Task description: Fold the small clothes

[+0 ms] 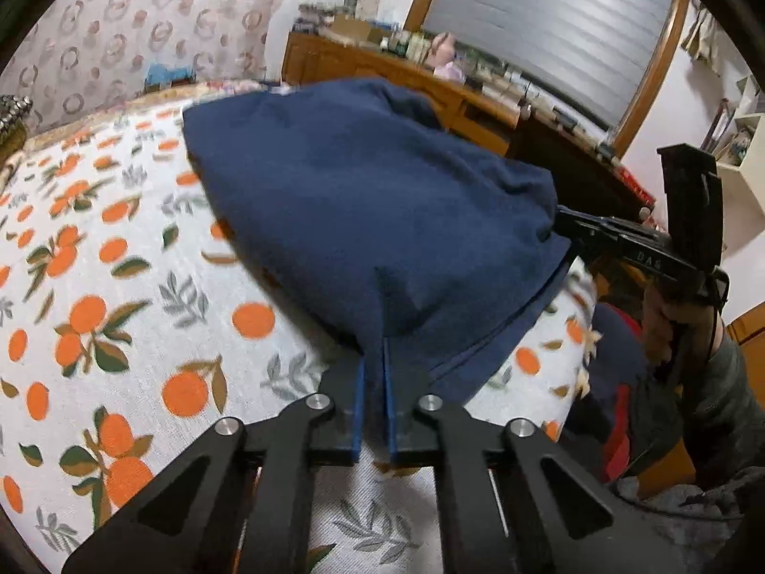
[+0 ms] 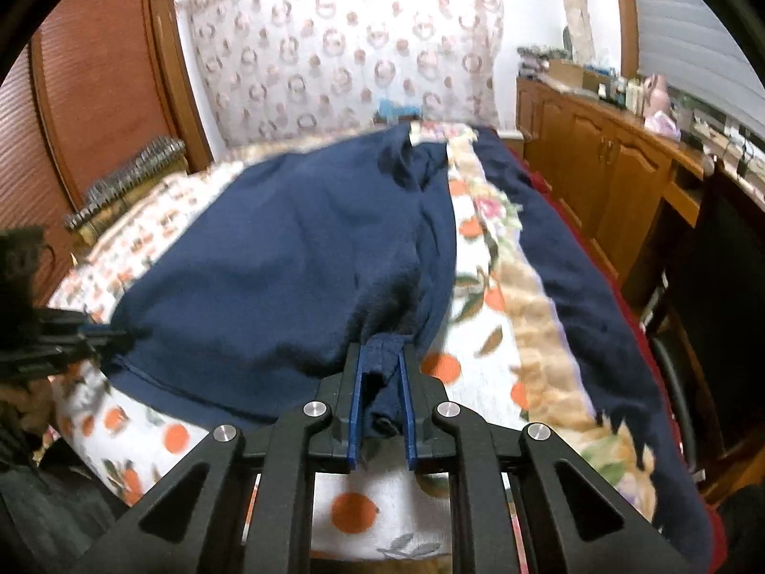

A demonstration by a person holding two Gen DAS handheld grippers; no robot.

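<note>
A navy blue garment (image 1: 363, 201) lies on the bed, its near edge lifted. My left gripper (image 1: 375, 363) is shut on a near corner of it, cloth pinched between the blue pads. My right gripper (image 2: 380, 363) is shut on another near corner of the garment (image 2: 287, 263), a bunch of cloth between its pads. The right gripper also shows in the left wrist view (image 1: 569, 225) at the garment's right corner. The left gripper shows at the left edge of the right wrist view (image 2: 103, 335).
The bed has a white cover with orange fruit print (image 1: 119, 296). A dark blue blanket (image 2: 573, 258) hangs along the bed's right side. A wooden cabinet (image 2: 607, 158) with clutter stands right of the bed. A patterned curtain (image 2: 344, 48) is behind.
</note>
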